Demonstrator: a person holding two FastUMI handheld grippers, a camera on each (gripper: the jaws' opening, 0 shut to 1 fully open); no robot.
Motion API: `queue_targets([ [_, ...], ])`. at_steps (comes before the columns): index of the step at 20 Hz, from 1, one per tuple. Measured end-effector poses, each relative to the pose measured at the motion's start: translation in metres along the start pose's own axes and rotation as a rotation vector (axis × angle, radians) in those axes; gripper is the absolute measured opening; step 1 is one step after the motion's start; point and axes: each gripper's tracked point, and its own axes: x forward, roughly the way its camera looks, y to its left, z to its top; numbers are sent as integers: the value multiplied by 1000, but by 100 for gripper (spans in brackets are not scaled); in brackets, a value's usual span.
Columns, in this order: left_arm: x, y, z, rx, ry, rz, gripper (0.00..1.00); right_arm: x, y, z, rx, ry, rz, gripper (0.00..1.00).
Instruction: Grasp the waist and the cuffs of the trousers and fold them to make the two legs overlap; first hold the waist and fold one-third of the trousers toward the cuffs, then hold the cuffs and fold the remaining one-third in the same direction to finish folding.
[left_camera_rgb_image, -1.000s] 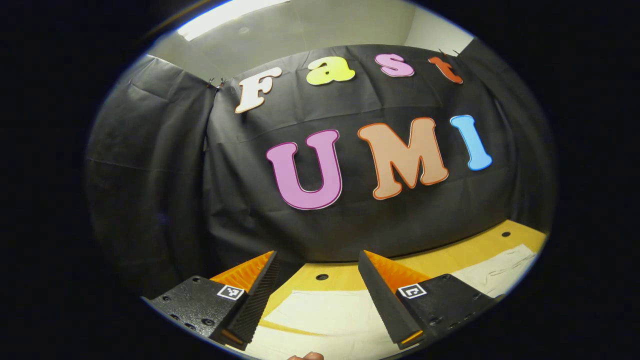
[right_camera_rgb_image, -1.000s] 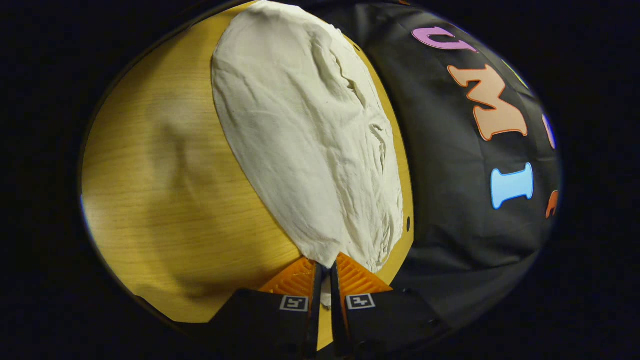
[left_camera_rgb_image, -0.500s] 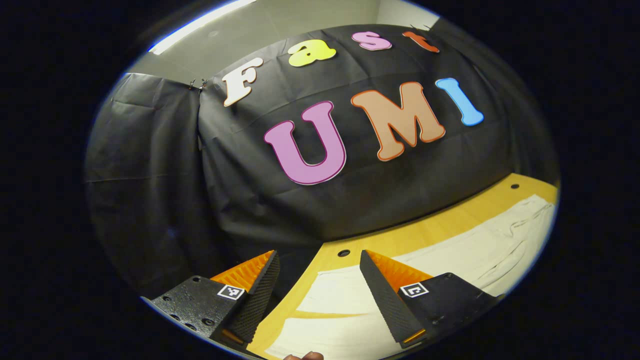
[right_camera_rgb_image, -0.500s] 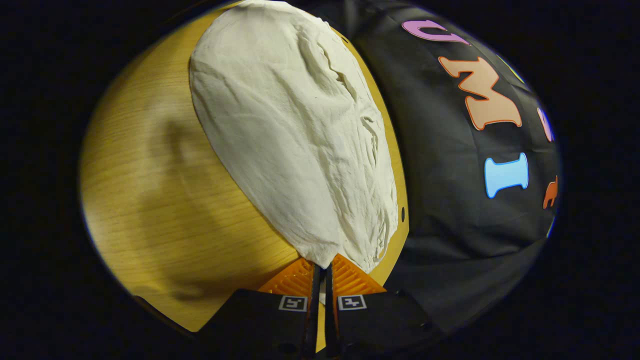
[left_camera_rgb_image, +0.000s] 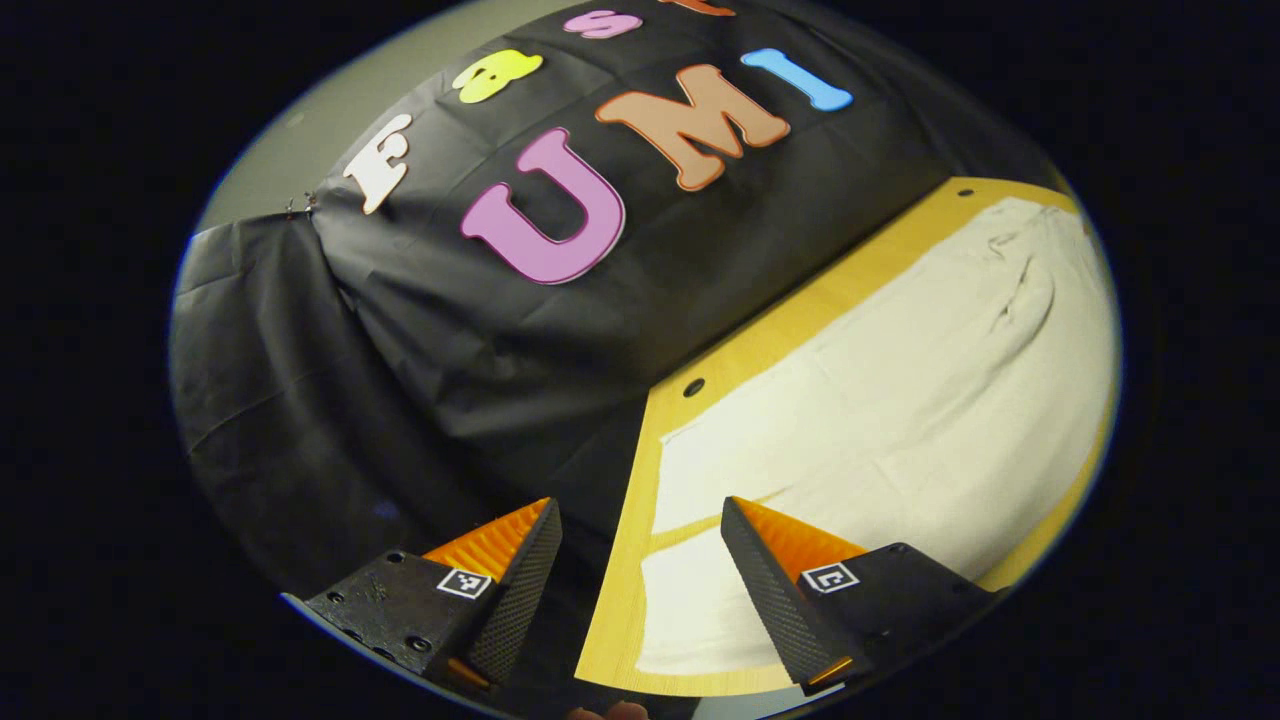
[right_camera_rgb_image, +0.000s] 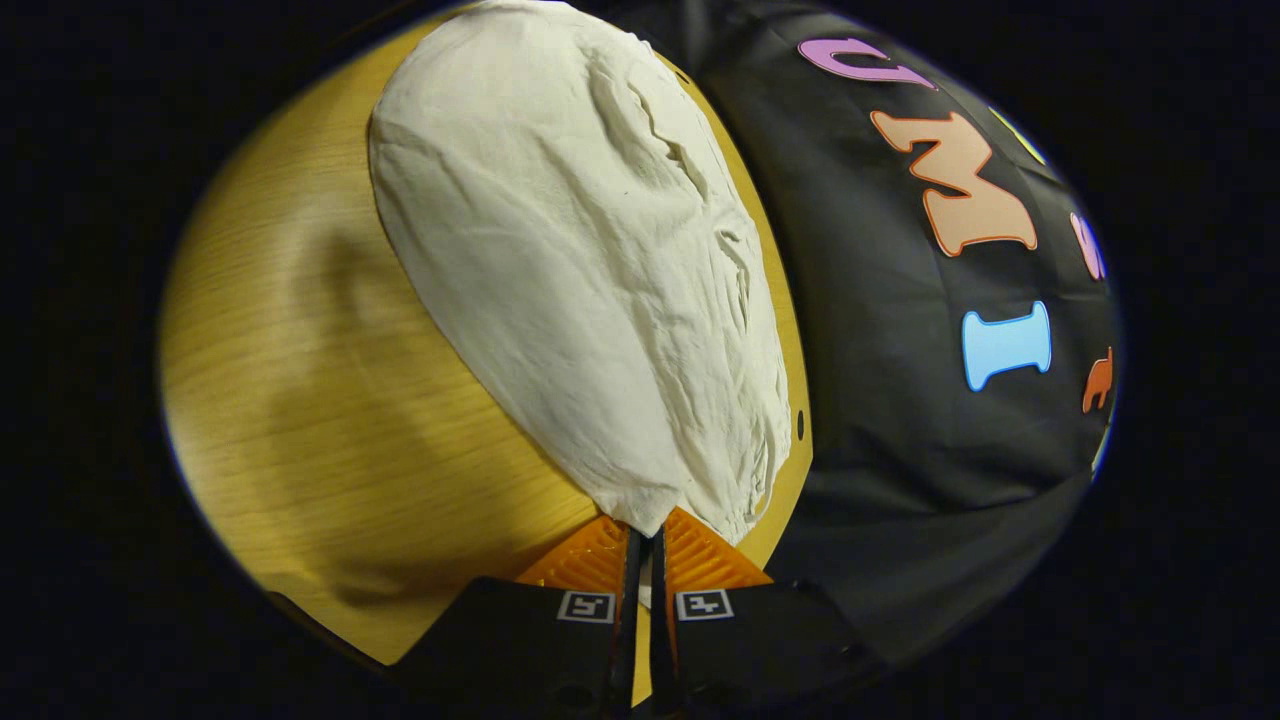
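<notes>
Cream trousers (left_camera_rgb_image: 900, 400) lie flat on the yellow wooden table (left_camera_rgb_image: 620, 600). In the left gripper view their near end shows two leg ends with a thin gap between them. My left gripper (left_camera_rgb_image: 640, 560) hangs open above the table's near corner, its right finger over a cuff and its left finger off the table's edge. In the right gripper view the trousers (right_camera_rgb_image: 580, 250) stretch away, wrinkled along the side by the wall. My right gripper (right_camera_rgb_image: 645, 545) is shut on the near corner of the cloth, which is pinched between both fingers.
The black booth wall runs close along the table's far edge. Small holes (left_camera_rgb_image: 693, 387) mark the tabletop near that edge. Bare wood (right_camera_rgb_image: 300, 400) lies beside the trousers in the right gripper view. A fingertip (left_camera_rgb_image: 612, 711) shows at the bottom of the left gripper view.
My left gripper has tilted down and swung toward the table, so the trousers now take up much more of its view; it stays open. The right gripper keeps its hold and barely moves.
</notes>
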Motion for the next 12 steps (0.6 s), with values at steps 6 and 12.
queue_targets([
  [6,-3,-13,-62,94,116,-59,96,-2,0,0,-22,-7,0,5],
  [12,-9,-29,-106,241,189,-150,97,-1,0,0,-28,-10,-11,8],
])
